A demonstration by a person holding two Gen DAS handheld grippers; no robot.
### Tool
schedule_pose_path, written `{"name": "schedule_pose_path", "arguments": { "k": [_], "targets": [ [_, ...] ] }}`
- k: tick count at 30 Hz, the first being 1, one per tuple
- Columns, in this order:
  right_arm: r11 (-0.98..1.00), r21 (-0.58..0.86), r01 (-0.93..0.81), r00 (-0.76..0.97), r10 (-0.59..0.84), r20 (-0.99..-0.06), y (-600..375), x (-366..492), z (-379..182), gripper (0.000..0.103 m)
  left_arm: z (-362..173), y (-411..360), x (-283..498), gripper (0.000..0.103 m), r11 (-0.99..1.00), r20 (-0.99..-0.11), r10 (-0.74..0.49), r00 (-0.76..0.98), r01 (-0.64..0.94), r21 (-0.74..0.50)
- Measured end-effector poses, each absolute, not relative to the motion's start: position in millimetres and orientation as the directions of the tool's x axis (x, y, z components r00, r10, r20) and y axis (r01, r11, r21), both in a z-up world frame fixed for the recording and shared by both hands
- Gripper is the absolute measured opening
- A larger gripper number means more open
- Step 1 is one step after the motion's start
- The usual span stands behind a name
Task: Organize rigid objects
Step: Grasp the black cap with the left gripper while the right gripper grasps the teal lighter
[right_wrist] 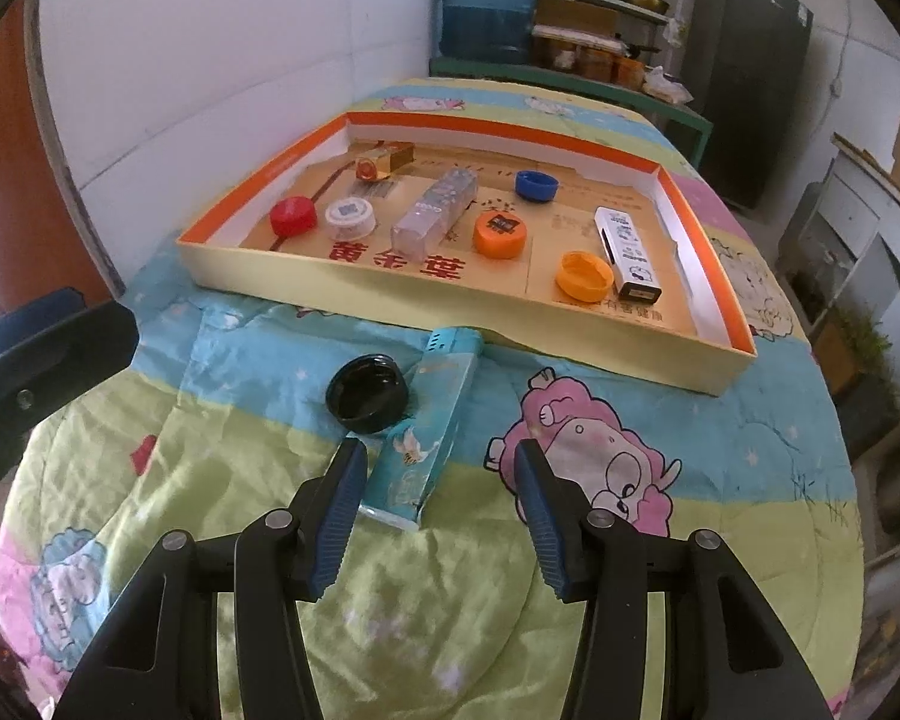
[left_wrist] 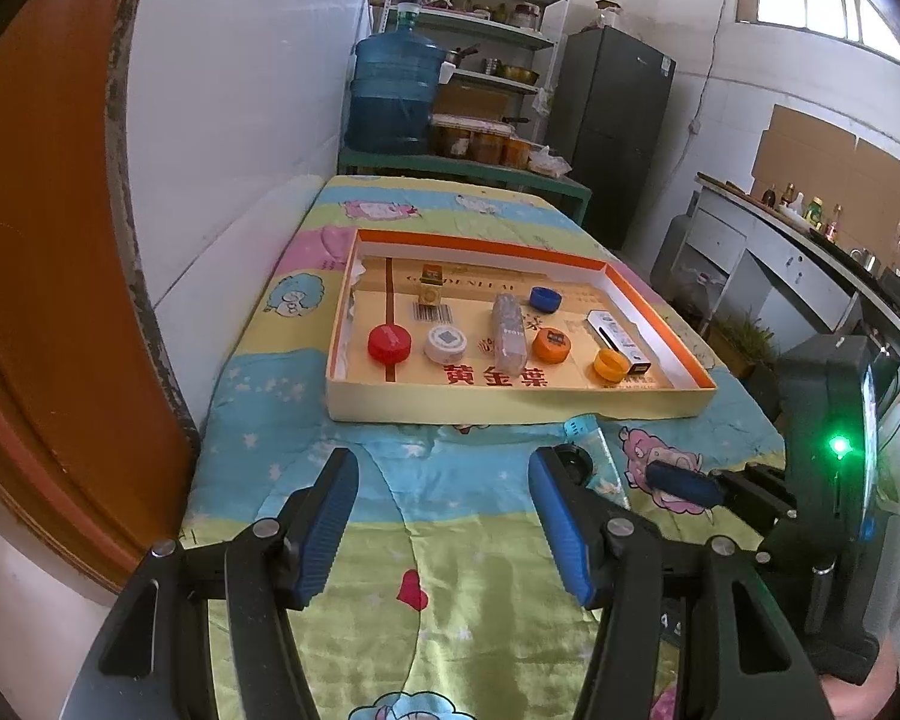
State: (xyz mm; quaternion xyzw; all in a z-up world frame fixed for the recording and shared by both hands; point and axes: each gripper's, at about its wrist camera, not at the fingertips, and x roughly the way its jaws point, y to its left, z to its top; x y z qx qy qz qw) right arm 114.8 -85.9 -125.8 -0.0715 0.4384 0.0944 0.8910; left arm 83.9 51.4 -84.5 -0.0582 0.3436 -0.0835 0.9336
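A shallow cardboard tray (right_wrist: 390,291) with an orange inner rim lies on the patterned quilt; its front wall also shows in the left wrist view (left_wrist: 510,405). Inside it are several bottle caps, a clear box (right_wrist: 435,213) and a white box (right_wrist: 627,255). On the quilt in front of the tray lie a black cap (right_wrist: 367,393) and a light blue box (right_wrist: 429,429). My right gripper (right_wrist: 441,468) is open just above the near end of the light blue box, which lies between its fingers. My left gripper (left_wrist: 444,474) is open over bare quilt, with the black cap (left_wrist: 573,462) behind its right finger.
The quilt-covered table stands against a white wall on the left, beside an orange door (left_wrist: 48,240). Behind it stand a blue water jug (left_wrist: 393,96), shelves (left_wrist: 480,18) and a dark fridge (left_wrist: 618,120). A counter (left_wrist: 810,252) runs along the right.
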Motion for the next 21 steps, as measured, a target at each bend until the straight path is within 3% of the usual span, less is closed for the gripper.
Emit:
{"name": "schedule_pose_path", "arguments": {
  "k": [7,10,12,14,21],
  "targets": [
    [0.977,-0.067,-0.204,0.603,0.072,-0.794,-99.0,125.3,-129.5,0.052,-90.8,51.2,90.9,0.059,0.978,-0.644,-0.201,0.738,0.115,-0.173],
    [0.972,-0.069,-0.224,0.609,0.084,-0.788,-95.7,130.2,-129.5,0.047,-92.9,47.1,93.2,0.059,0.977,-0.650,-0.211,0.730,0.128,-0.172],
    [0.966,-0.078,-0.246,0.612,0.093,-0.785,-90.6,134.3,-130.5,0.040,-93.8,44.2,93.6,0.059,0.976,-0.654,-0.214,0.726,0.137,-0.168],
    [0.960,-0.048,-0.274,0.601,0.132,-0.788,-88.0,137.5,-130.7,0.022,-94.6,41.3,94.8,0.059,0.976,-0.659,-0.218,0.720,0.147,-0.162],
    [0.967,-0.011,-0.254,0.602,0.149,-0.784,-99.1,133.6,-128.4,0.022,-97.4,24.1,103.1,0.059,0.966,-0.676,-0.257,0.691,0.210,-0.152]
  ]
}}
